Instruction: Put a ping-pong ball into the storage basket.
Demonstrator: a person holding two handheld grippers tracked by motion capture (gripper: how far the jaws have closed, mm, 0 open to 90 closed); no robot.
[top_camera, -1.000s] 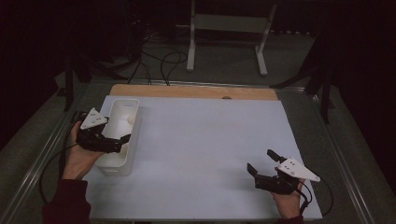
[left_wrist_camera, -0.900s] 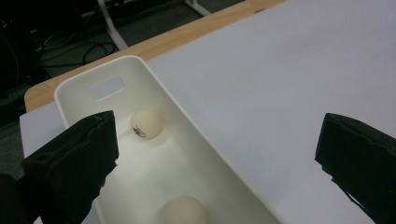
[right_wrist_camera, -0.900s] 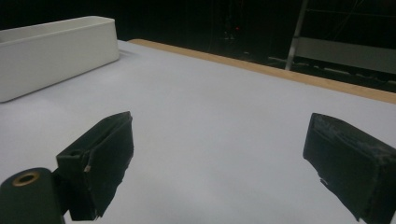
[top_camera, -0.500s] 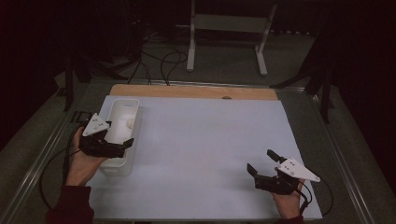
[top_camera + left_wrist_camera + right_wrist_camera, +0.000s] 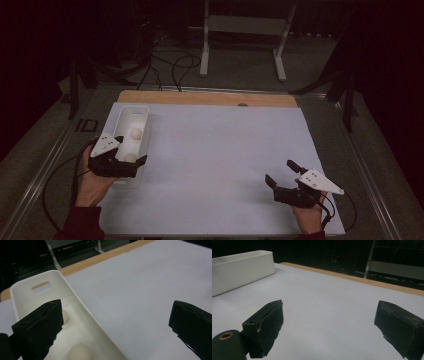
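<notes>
A white oblong bin (image 5: 132, 110) stands at the left of the white sheet, with two pale round egg-like objects in it: one mid-bin (image 5: 136, 133), one nearer me (image 5: 131, 157). My left gripper (image 5: 131, 150) hovers open over the bin's near end, one jaw over the bin and one past its right wall. In the left gripper view the bin's wall (image 5: 87, 320) runs between the jaws; one egg (image 5: 80, 352) lies low and the other (image 5: 65, 316) is half hidden by the left jaw. My right gripper (image 5: 280, 171) is open and holds nothing, near the front right.
A white sheet (image 5: 220, 145) covers the table, with a wooden strip (image 5: 210, 98) at the far edge. A metal stand (image 5: 240, 30) and cables (image 5: 170, 65) lie on the floor beyond. In the right gripper view the bin (image 5: 239, 268) stands far left.
My left gripper has drawn back toward the near end of the bin, uncovering the nearer egg. The right gripper has not moved.
</notes>
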